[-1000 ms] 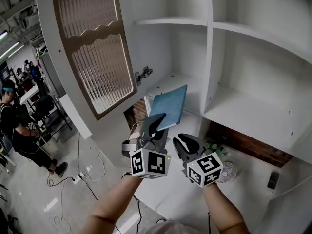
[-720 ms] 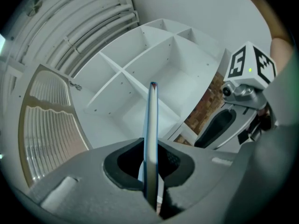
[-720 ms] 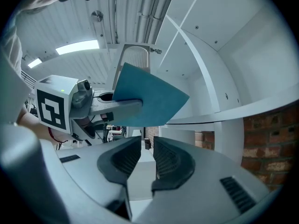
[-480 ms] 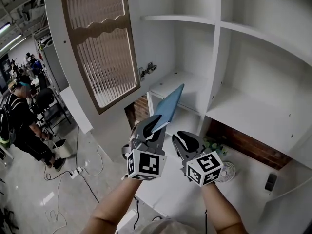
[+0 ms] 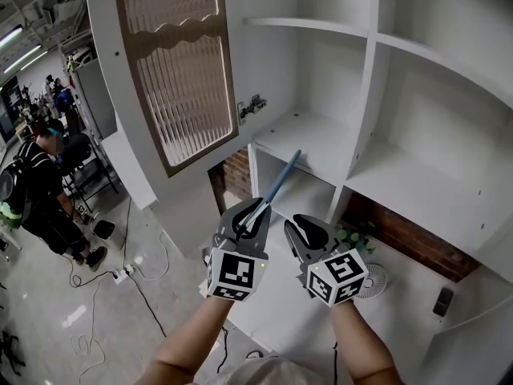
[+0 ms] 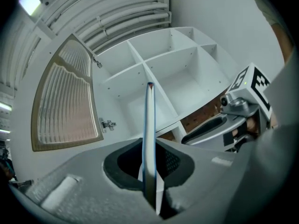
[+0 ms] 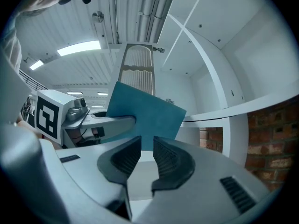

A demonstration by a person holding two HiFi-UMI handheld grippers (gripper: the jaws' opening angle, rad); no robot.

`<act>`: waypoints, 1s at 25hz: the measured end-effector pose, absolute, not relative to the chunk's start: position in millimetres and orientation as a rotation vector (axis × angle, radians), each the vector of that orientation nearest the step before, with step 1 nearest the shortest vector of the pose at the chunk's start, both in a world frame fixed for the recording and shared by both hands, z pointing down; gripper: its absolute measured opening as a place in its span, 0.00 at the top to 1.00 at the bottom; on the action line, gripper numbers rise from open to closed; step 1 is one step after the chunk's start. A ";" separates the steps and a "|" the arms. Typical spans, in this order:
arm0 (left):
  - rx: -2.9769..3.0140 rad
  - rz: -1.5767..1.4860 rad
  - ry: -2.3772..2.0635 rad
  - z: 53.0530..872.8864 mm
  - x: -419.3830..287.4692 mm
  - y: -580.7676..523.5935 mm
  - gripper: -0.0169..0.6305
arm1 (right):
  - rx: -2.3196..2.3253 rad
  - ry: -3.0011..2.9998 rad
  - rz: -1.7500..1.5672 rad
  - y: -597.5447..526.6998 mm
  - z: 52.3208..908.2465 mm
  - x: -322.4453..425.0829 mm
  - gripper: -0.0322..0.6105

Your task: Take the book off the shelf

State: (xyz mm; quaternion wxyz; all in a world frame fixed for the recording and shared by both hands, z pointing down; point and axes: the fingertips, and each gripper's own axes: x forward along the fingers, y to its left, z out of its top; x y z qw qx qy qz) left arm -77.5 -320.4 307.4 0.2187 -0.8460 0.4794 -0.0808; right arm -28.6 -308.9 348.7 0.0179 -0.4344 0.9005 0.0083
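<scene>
A thin blue book (image 5: 279, 181) sticks out in front of the white shelf unit (image 5: 321, 139), clear of its boards. My left gripper (image 5: 255, 215) is shut on the book's near end. In the head view the book shows edge-on, and in the left gripper view it is a narrow blue strip (image 6: 149, 134) pinched between the pads (image 6: 150, 176). In the right gripper view its blue cover (image 7: 145, 118) faces me. My right gripper (image 5: 304, 231) hangs just right of the left one, jaws nearly together (image 7: 146, 155) with nothing in them.
The cabinet door (image 5: 180, 62) with a ribbed panel stands open at the left. Empty white compartments (image 5: 433, 135) fill the right. A small fan (image 5: 374, 283) and a plant (image 5: 353, 239) sit on the lower surface. A person (image 5: 40, 191) and floor cables (image 5: 120, 275) are far left.
The left gripper has rolled, so the book turned from face-on to edge-on, and it sank slightly. The right gripper has stayed put.
</scene>
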 end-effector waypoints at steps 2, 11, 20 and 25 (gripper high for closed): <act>-2.365 -0.217 1.337 314.3 -79.9 -317.5 0.90 | -1.347 2.800 0.021 -307.0 350.9 -30.1 0.81; -2.463 -0.262 1.359 354.0 -80.8 -313.3 0.90 | -1.346 2.805 -0.023 -303.7 364.1 -31.4 0.81; -2.577 -0.233 1.368 384.2 -77.2 -310.2 0.90 | -1.362 2.808 -0.083 -300.0 385.0 -27.1 0.81; -2.658 -0.192 1.374 400.6 -74.4 -308.7 0.90 | -1.362 2.817 -0.091 -296.7 394.8 -26.3 0.81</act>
